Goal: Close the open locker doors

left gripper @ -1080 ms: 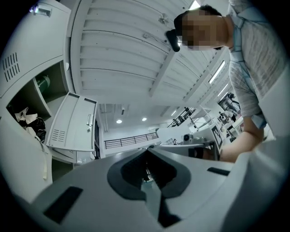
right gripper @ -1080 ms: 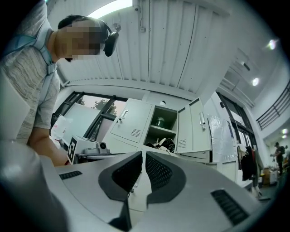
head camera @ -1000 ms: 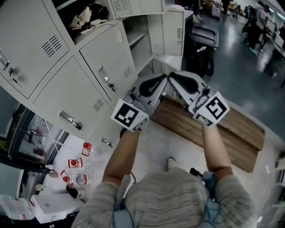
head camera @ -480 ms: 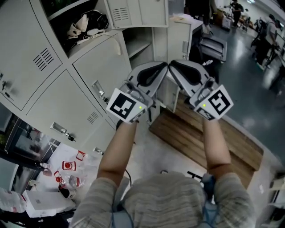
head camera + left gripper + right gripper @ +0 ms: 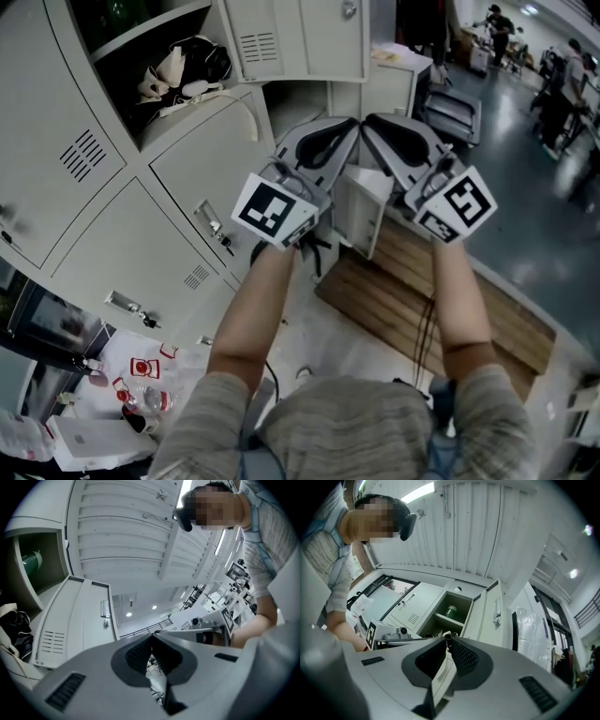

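Grey lockers fill the left of the head view. An upper compartment stands open with a bag inside, its door swung out. Lower down, a small door also hangs open. My left gripper and right gripper are raised side by side, tips close together, in front of these doors and touching neither. The left gripper is shut and empty, beside the open door. The right gripper has just been opening slightly; its tips still meet, nothing between. It faces the open compartment.
A wooden pallet lies on the floor below my hands. Red-labelled bottles and clutter sit at the lower left. A dark cart and people are farther off to the right.
Both grippers have risen together toward the upper lockers. The open upper compartment and its door now show more fully at the top.
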